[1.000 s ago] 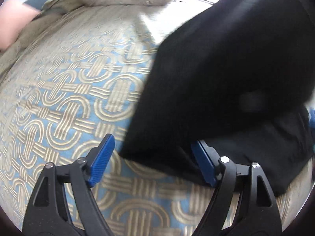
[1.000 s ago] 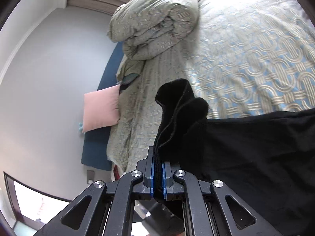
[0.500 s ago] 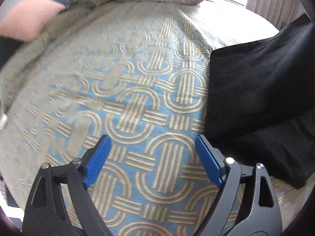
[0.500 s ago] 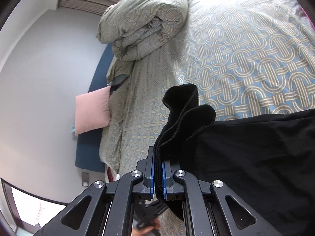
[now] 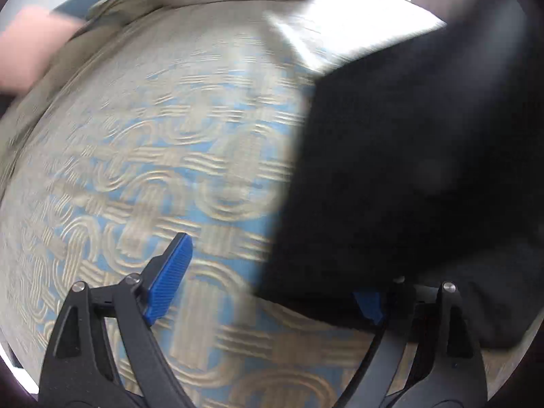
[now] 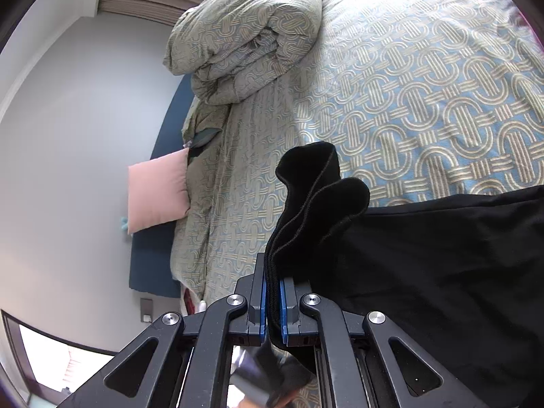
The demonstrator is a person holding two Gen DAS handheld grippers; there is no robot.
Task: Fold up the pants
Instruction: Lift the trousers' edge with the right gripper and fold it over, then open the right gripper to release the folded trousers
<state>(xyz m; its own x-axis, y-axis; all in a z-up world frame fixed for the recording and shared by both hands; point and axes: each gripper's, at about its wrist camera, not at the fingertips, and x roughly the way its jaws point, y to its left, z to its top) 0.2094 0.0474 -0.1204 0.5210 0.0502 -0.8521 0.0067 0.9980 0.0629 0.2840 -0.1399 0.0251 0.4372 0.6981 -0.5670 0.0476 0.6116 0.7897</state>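
Spreading beneath you, the bed (image 6: 425, 78) in its blue-and-beige looped cover carries a rolled duvet (image 6: 244, 34) and a pink pillow (image 6: 158, 193) at its far end. Your black pants (image 6: 442, 272) drape over the bed's near part. Your right hand-held gripper (image 6: 272, 302) pinches a bunched pants edge between pressed-together fingers. Your left hand-held gripper (image 5: 268, 282) is spread wide, its right finger tucked under the blurred pants (image 5: 408, 170).

— Where was free room seen?
— Across the patterned bedspread (image 6: 425, 102), left of the black pants (image 5: 425, 170).
— And what was found in the way?
— A rolled duvet (image 6: 244, 40) and pink pillow (image 6: 158, 193) at the head end.
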